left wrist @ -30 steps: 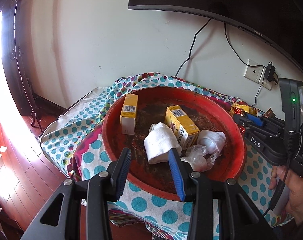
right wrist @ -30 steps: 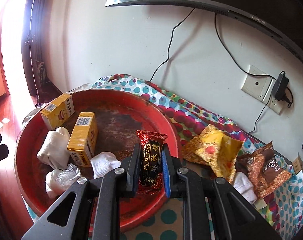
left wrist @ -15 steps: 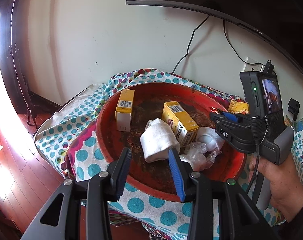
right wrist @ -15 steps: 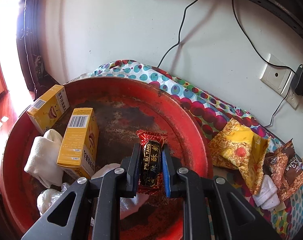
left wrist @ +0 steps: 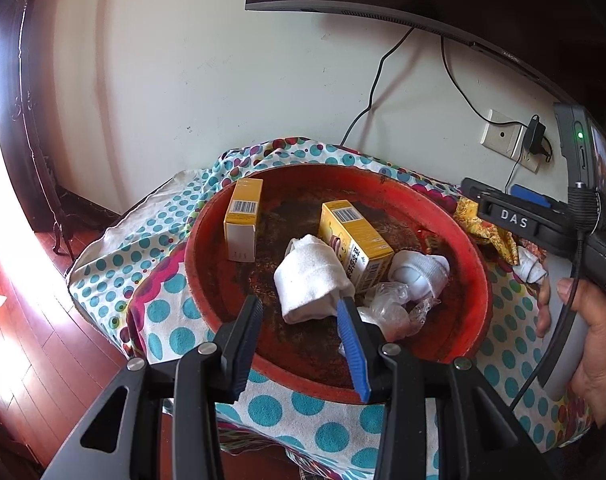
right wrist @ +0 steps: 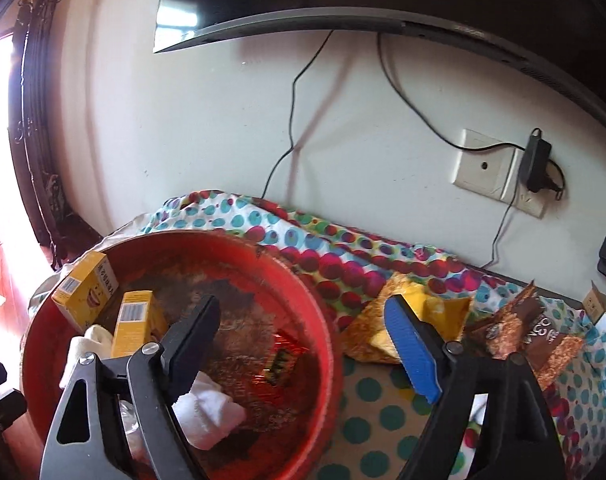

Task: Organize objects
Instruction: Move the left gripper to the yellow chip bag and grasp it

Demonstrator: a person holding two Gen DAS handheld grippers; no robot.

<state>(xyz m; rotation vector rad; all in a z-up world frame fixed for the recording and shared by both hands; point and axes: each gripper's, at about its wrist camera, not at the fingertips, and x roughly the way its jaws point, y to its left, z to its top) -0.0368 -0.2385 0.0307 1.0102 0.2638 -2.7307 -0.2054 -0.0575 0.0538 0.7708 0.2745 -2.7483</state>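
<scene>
Candy packet [right wrist: 281, 360] is released into the red basin [right wrist: 327, 344]; right gripper [right wrist: 303, 344] fingers, just opened and empty, are best lifted clear; left gripper [left wrist: 299, 320] fingers are parted, empty.

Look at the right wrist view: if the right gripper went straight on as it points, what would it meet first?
Probably the red basin's rim, seen between the right gripper's open jaws; depth is unclear.

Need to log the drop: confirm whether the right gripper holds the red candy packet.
No: the right gripper stands open and empty, jaws just opened, and the red candy packet lies in the red basin.
</scene>
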